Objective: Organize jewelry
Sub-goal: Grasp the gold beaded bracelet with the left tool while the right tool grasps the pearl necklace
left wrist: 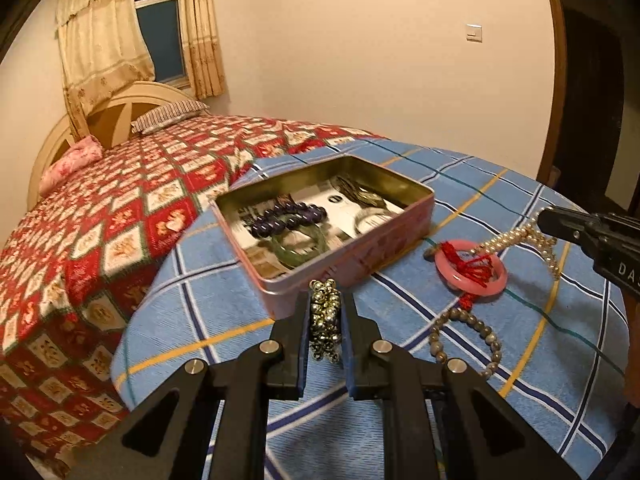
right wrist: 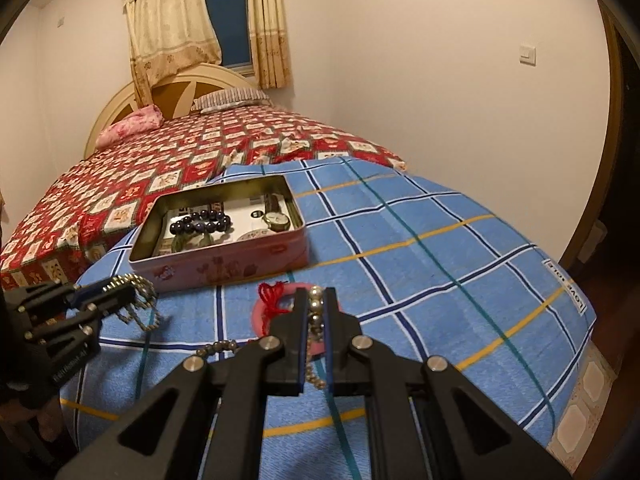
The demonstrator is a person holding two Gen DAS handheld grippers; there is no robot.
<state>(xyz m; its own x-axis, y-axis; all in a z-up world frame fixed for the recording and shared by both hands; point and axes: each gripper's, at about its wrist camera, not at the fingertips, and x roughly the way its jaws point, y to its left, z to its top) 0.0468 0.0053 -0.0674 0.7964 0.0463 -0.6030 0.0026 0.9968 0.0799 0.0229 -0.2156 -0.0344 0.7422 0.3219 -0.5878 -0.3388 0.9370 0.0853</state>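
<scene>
While the left tongs (left wrist: 325,312) pinch a metallic bead bracelet (left wrist: 325,320) just short of the pink tin's (left wrist: 360,256) near wall, the right tongs (right wrist: 317,320) pinch a pearl strand (right wrist: 316,312) above the pink ring (left wrist: 472,268) with its red tassel (left wrist: 470,266). A grey bead bracelet (left wrist: 466,334) lies on the blue checked cloth (left wrist: 520,340) beside the ring. Inside the tin rest dark purple beads (left wrist: 288,216), a green bangle (left wrist: 300,246) and a watch (right wrist: 276,220).
</scene>
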